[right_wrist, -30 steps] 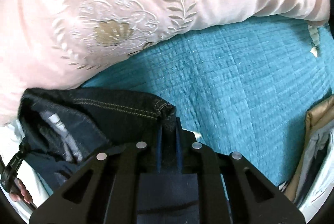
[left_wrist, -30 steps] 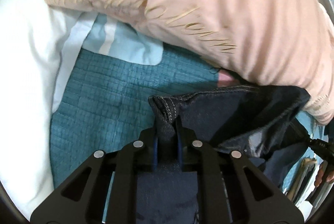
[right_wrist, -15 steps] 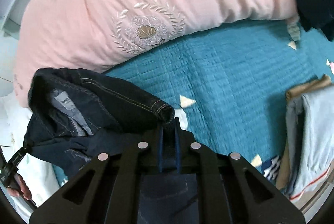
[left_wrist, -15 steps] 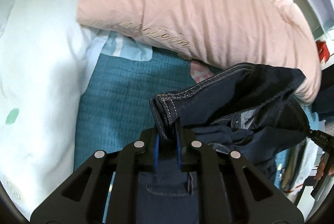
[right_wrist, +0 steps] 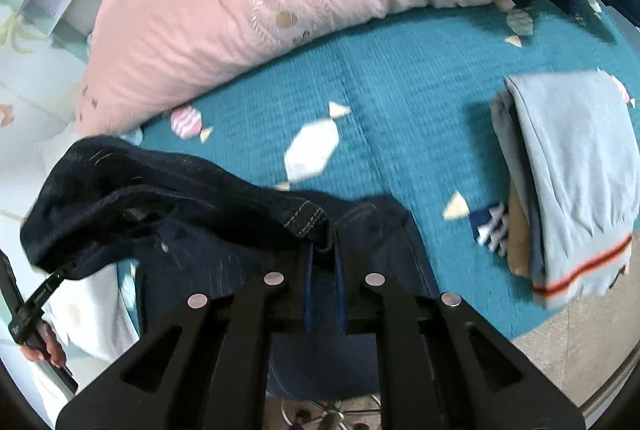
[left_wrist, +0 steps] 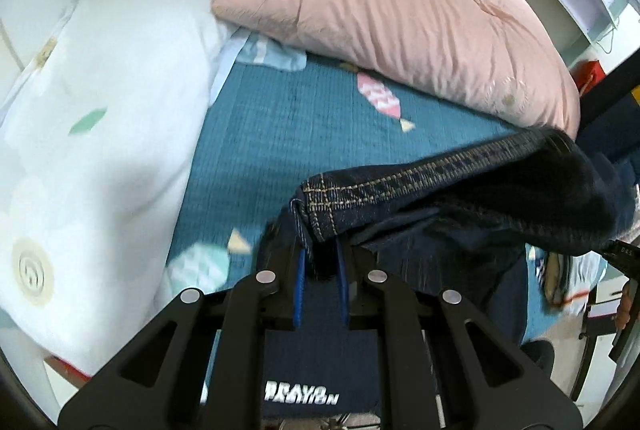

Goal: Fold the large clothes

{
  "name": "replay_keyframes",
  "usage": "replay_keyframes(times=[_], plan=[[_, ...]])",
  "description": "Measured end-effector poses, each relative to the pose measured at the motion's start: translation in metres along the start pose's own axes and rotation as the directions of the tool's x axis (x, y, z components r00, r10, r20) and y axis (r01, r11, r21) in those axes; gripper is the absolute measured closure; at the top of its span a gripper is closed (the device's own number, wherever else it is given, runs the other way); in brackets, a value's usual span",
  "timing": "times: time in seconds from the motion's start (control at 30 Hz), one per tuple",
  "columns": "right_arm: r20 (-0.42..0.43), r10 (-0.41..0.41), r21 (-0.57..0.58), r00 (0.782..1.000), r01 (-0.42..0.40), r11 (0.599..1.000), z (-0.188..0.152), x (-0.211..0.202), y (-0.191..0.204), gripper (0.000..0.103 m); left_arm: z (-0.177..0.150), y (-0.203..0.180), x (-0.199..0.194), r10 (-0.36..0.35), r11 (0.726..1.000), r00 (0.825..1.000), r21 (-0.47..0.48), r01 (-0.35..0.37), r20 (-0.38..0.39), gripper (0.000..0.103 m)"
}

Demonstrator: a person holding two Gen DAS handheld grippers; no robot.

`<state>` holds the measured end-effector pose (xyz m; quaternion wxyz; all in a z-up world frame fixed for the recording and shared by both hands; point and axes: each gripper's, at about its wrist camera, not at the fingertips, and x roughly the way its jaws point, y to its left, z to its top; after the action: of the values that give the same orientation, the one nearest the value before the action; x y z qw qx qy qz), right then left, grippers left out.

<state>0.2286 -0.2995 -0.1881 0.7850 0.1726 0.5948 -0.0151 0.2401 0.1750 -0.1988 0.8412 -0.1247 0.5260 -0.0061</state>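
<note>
- Both wrist views have pulled back and risen since a second ago: far more of the bed shows now, and the dark jeans hang lifted clear of the quilt instead of close over it.
- Left wrist view: the left gripper [left_wrist: 320, 262] is clamped on one corner of the dark denim jeans [left_wrist: 460, 197] at the stitched waistband, its blue pads pressed on the cloth.
- The waistband stretches to the right, above the teal quilt [left_wrist: 312, 133].
- A pink duvet [left_wrist: 400, 9] lies along the far side of the bed, with a white pillow [left_wrist: 100, 129] at the left.
- Right wrist view: the right gripper [right_wrist: 322, 258] is closed on the other waistband corner, and the jeans sag to the left.
- A stack of folded clothes [right_wrist: 568, 181] sits on the teal quilt at the right, well apart from the jeans.
- At the lower left a hand [right_wrist: 44, 348] grips a black handle.
</note>
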Motion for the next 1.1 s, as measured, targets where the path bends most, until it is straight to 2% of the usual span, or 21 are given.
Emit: replay_keyframes(times=[0.13, 0.27, 0.4, 0.43, 0.47, 0.5, 0.6, 0.67, 0.73, 0.77, 0.83, 0.87, 0.9, 0.97, 1.03, 1.1], plan=[[-0.028, 0.006, -0.022, 1.0, -0.006, 1.0, -0.043, -0.003, -0.02, 0.094, -0.047, 0.02, -0.007, -0.022, 1.0, 1.0, -0.014, 0.022, -0.022, 0.09], [-0.102, 0.017, -0.034, 0.995, -0.021, 0.999, -0.096, 0.016, -0.043, 0.094, -0.1, 0.039, 0.008, 0.02, 1.0, 0.996, 0.007, -0.019, -0.09, 0.091], [-0.187, -0.029, -0.088, 0.982, 0.012, 0.996, -0.151, 0.057, -0.046, 0.094, -0.154, 0.062, 0.048, 0.012, 0.999, 0.975, -0.045, -0.022, -0.223, 0.094], [-0.204, -0.06, -0.087, 0.977, 0.043, 0.995, -0.164, 0.073, -0.049, 0.094, -0.166, 0.066, 0.059, 0.028, 0.998, 0.968, -0.053, -0.042, -0.25, 0.101], [-0.212, -0.08, -0.082, 0.974, 0.064, 0.995, -0.17, 0.082, -0.051, 0.094, -0.178, 0.069, 0.068, 0.06, 0.996, 0.962, -0.053, -0.077, -0.266, 0.101], [-0.209, -0.102, -0.079, 0.972, 0.087, 0.993, -0.175, 0.09, -0.054, 0.094, -0.184, 0.071, 0.073, 0.061, 0.995, 0.96, -0.056, -0.079, -0.273, 0.101], [-0.221, -0.095, -0.058, 0.971, 0.085, 0.995, -0.177, 0.099, -0.06, 0.094, -0.193, 0.078, 0.076, 0.01, 0.993, 0.956, -0.11, -0.044, -0.292, 0.1], [-0.232, -0.095, -0.069, 0.968, 0.081, 0.994, -0.176, 0.099, -0.059, 0.094, -0.194, 0.079, 0.07, 0.005, 0.994, 0.959, -0.1, -0.035, -0.283, 0.1], [-0.239, -0.134, -0.147, 0.962, 0.101, 0.984, -0.177, 0.097, -0.049, 0.091, -0.193, 0.076, 0.06, 0.031, 0.997, 0.96, -0.052, -0.047, -0.278, 0.1], [-0.243, -0.152, -0.165, 0.958, 0.114, 0.98, -0.177, 0.096, -0.046, 0.083, -0.193, 0.074, 0.053, 0.044, 0.998, 0.961, -0.023, -0.052, -0.273, 0.1], [-0.289, -0.191, -0.17, 0.938, 0.146, 0.974, -0.18, 0.087, -0.043, 0.083, -0.193, 0.067, 0.039, 0.064, 0.998, 0.966, 0.036, -0.057, -0.252, 0.1], [-0.303, -0.185, -0.165, 0.935, 0.139, 0.976, -0.182, 0.08, -0.041, 0.083, -0.193, 0.063, 0.031, 0.081, 0.995, 0.968, 0.073, -0.066, -0.237, 0.1], [-0.303, -0.165, -0.167, 0.939, 0.118, 0.979, -0.183, 0.07, -0.038, 0.083, -0.191, 0.059, 0.026, 0.09, 0.993, 0.97, 0.092, -0.07, -0.227, 0.1], [-0.246, -0.15, -0.189, 0.958, 0.105, 0.976, -0.183, 0.048, -0.028, 0.082, -0.186, 0.048, 0.02, 0.089, 0.991, 0.974, 0.119, -0.064, -0.211, 0.1], [-0.198, -0.119, -0.177, 0.973, 0.084, 0.981, -0.179, 0.032, -0.021, 0.082, -0.182, 0.036, 0.019, 0.058, 0.992, 0.977, 0.124, -0.034, -0.203, 0.1], [-0.192, -0.066, -0.138, 0.979, 0.04, 0.99, -0.174, 0.026, -0.013, 0.082, -0.178, 0.024, 0.023, 0.039, 0.992, 0.98, 0.128, -0.014, -0.196, 0.1]])
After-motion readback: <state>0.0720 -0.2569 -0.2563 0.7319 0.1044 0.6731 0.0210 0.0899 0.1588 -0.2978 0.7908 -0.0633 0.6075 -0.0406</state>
